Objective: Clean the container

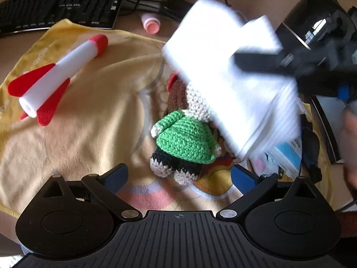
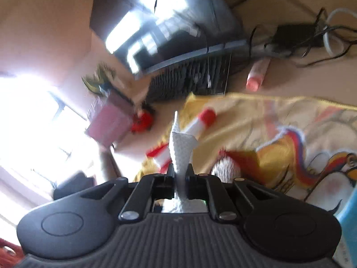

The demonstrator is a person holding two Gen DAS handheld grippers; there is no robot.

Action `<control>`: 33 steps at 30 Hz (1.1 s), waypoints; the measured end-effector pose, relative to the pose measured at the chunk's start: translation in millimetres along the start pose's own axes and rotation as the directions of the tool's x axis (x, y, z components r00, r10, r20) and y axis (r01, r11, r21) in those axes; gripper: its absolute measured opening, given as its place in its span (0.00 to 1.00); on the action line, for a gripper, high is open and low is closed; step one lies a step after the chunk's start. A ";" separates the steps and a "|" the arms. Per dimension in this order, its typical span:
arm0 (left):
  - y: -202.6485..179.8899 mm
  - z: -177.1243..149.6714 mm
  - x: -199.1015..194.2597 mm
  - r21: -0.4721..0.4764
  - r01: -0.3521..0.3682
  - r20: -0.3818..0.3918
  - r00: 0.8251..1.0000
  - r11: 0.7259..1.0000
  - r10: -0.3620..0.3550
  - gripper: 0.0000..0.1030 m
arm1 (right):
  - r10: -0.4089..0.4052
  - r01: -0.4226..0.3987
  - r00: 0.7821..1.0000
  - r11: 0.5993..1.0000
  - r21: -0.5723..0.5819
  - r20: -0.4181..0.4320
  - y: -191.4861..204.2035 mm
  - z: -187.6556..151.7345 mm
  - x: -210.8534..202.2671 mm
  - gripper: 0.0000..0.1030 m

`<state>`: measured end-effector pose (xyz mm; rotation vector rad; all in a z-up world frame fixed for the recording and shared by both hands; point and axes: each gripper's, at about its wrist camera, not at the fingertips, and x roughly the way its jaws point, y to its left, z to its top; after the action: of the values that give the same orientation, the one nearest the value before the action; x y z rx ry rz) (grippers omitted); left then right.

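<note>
My left gripper (image 1: 178, 176) is open and empty, low over a yellow cartoon towel (image 1: 84, 134). A crocheted doll (image 1: 183, 138) in green lies just ahead of its fingertips. A clear container rim (image 1: 147, 93) shows faintly around the doll. My right gripper (image 2: 180, 172) is shut on a folded white paper towel (image 2: 181, 149). In the left wrist view that paper towel (image 1: 223, 78) hangs blurred above the doll, held by the right gripper (image 1: 256, 63) from the right.
A red and white toy rocket (image 1: 55, 78) lies on the towel at the left. A black keyboard (image 1: 58, 6), cables and a small pink bottle (image 1: 151, 23) lie behind. A blue and white pack (image 1: 287, 156) sits at the right. A pink box (image 2: 109, 120) stands beyond the towel.
</note>
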<state>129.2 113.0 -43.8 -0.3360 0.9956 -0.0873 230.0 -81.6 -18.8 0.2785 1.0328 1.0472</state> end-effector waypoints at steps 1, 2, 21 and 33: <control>-1.0 0.1 -1.1 0.004 -0.002 0.004 1.000 1.000 0.002 0.98 | -0.027 0.027 0.999 1.000 -0.006 -0.024 -1.3 -3.0 7.1 0.10; -1.9 0.0 -2.4 0.008 -0.003 0.008 1.000 1.000 0.002 0.98 | -0.056 0.055 0.997 0.998 -0.008 -0.049 -4.5 -6.9 12.9 0.10; 4.9 9.0 -15.9 -0.045 0.134 0.081 0.988 0.990 -0.130 0.98 | -0.245 0.238 0.969 0.960 0.145 0.033 -56.8 -13.2 -40.2 0.11; -65.4 108.3 53.5 0.368 -0.079 -0.057 0.993 0.926 0.107 0.98 | -0.255 0.227 0.955 0.957 0.182 0.149 -73.4 4.5 -61.1 0.11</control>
<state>254.0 64.9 -12.4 0.0577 1.0464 -0.1980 269.6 -168.1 -28.2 0.3592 0.9702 0.7062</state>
